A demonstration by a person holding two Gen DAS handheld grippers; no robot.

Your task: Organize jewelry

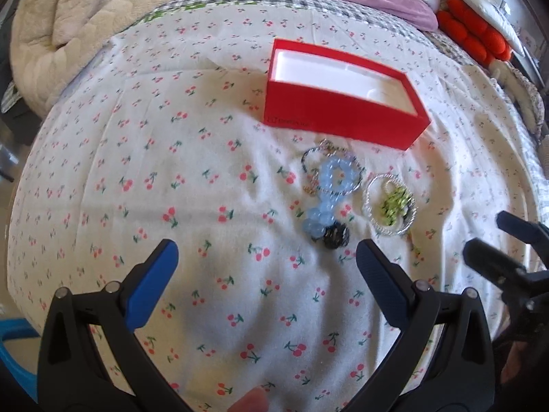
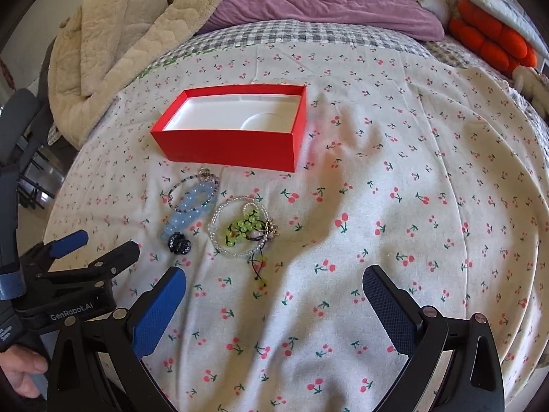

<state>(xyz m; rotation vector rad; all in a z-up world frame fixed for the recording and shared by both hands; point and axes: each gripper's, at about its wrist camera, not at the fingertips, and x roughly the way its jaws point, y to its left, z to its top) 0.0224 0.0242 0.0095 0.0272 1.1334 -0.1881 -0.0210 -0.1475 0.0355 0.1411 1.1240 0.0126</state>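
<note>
An open red box [image 1: 339, 116] [image 2: 230, 149] with a white lining sits on the cherry-print sheet. In front of it lies a cluster of jewelry: a pale blue bead bracelet [image 1: 326, 199] [image 2: 187, 207] over a thin dark beaded loop, a black flower piece [image 1: 334, 237] [image 2: 179, 243], and a clear bead ring [image 1: 389, 202] [image 2: 236, 226] around green beads. My left gripper [image 1: 267, 257] hovers open just short of the blue bracelet, nothing between its fingers. My right gripper [image 2: 274, 283] is open too, near the green beads' cord. Each gripper shows at the other view's edge.
The bed is covered by a cherry-print sheet [image 2: 394, 206]. A beige quilted blanket [image 2: 113, 41] and a purple pillow [image 2: 326, 3] lie at the back, with an orange plush [image 2: 490, 41] at the far right. A hand [image 2: 20, 374] holds the left tool.
</note>
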